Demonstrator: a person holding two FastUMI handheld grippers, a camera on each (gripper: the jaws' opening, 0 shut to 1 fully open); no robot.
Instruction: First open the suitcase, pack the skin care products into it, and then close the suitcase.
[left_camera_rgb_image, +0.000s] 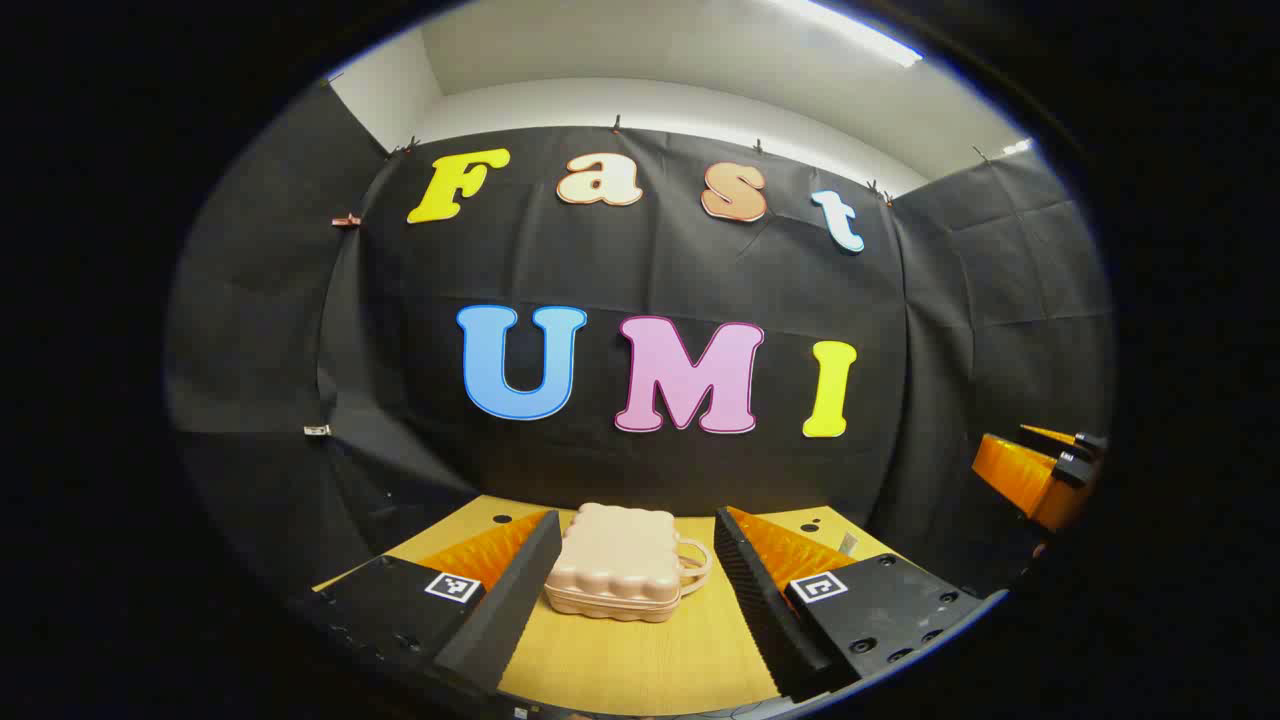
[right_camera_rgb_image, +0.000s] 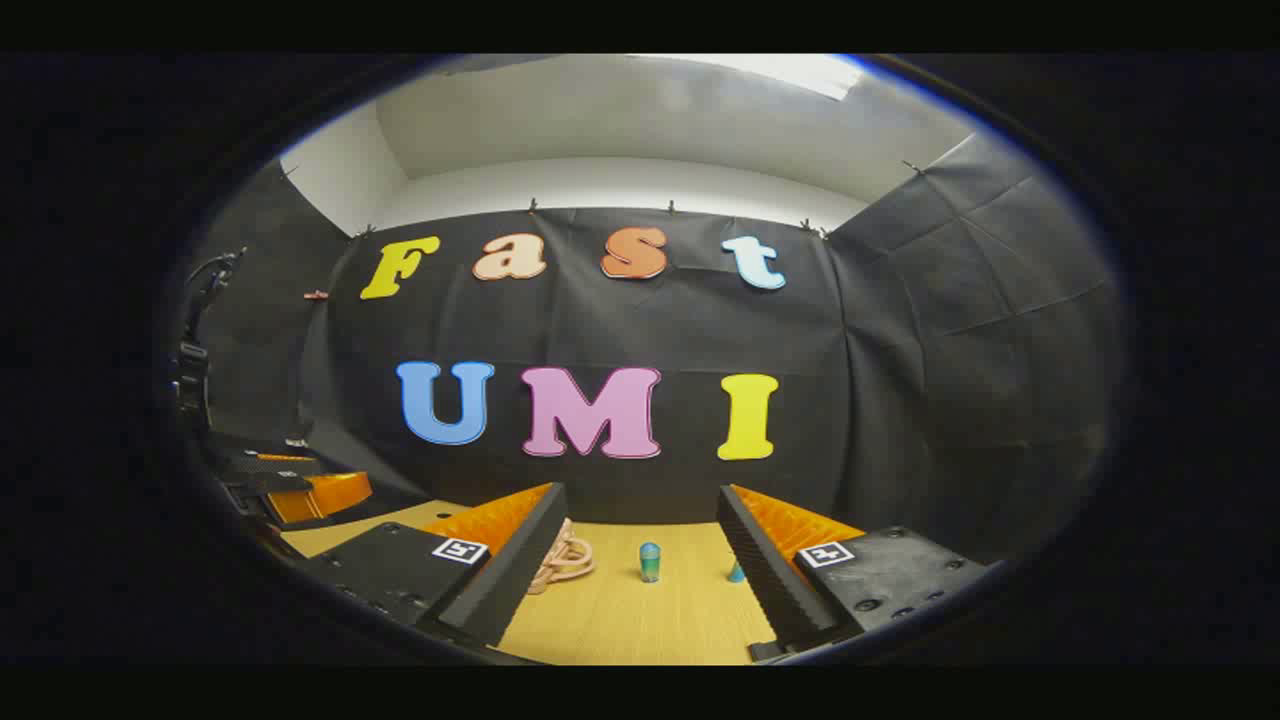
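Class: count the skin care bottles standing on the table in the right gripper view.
2: one bottle upright mid-table between the right claw's fingers; a second partly hidden behind one finger. More may be hidden.

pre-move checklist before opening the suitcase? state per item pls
1. Suitcase shut, flat on the table: ok, lid down, not yet opened.
2. Left gripper open and lined up: ok, suitcase sits between its fingers, untouched.
3. Handle reachable: ok, it faces right in the left gripper view.
4. Latch or zip position: cannot tell.
5. Right gripper open and empty: ok.
6. Skin care products ready: ok, small bottle stands upright; a second item is half hidden by a finger.
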